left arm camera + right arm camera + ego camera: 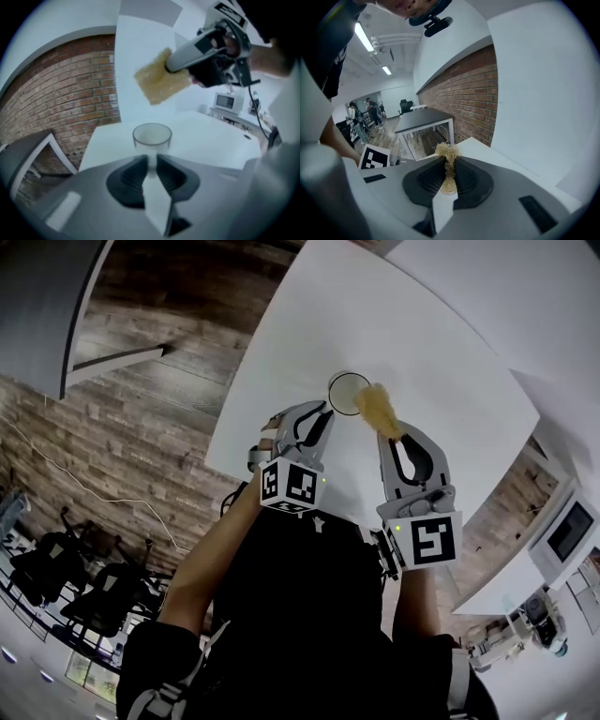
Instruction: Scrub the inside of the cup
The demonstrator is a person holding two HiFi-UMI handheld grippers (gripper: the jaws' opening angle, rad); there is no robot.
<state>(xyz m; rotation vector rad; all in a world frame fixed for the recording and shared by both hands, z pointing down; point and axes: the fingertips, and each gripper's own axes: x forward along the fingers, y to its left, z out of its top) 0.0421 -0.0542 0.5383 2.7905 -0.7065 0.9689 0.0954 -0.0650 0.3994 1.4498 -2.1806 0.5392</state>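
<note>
Cup (152, 136) before jaws in left gripper view

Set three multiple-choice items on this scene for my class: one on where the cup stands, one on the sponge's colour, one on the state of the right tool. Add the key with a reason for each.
1. Where does the cup stand?
A. On the white table
B. On the floor
C. On a chair

2. What colour is the sponge?
A. Blue
B. Pale yellow
C. Black

3. What is the state of the right tool?
A. Open and empty
B. Shut on the sponge
C. Shut on the cup

Key:
1 A, since the cup rests upright on the tabletop just ahead of the left tool.
2 B, as the left gripper view shows it pale yellow against the white wall.
3 B, because the right gripper view shows the fibres pinched between its jaws.
</note>
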